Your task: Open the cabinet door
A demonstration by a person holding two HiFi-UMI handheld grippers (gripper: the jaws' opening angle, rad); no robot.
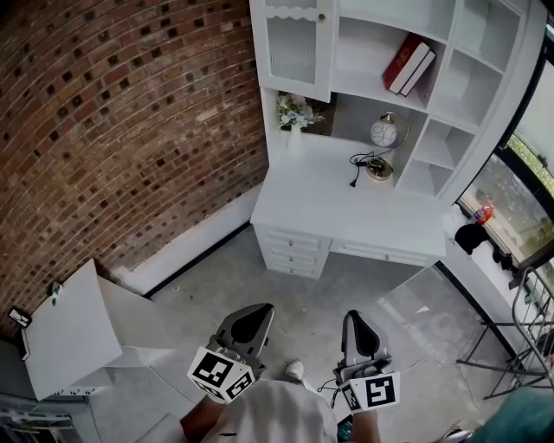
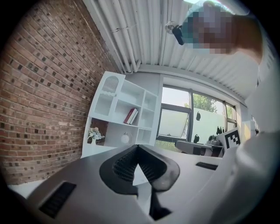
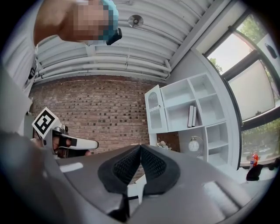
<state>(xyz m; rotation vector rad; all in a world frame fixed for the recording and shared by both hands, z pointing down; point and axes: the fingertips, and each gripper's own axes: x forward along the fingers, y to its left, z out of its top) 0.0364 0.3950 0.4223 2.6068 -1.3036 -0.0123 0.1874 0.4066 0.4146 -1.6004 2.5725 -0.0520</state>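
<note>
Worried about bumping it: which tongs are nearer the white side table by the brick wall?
Left. The left tongs are to the right of the white side table; the right tongs sit farther right, beyond them.

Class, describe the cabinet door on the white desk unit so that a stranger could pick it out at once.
Beside the brick wall stands a white desk with a shelf unit on top. The cabinet door is at the unit's top corner nearest the bricks, above a vase of flowers. It alone has a front panel with a small knob; its neighbours are open shelves.
</note>
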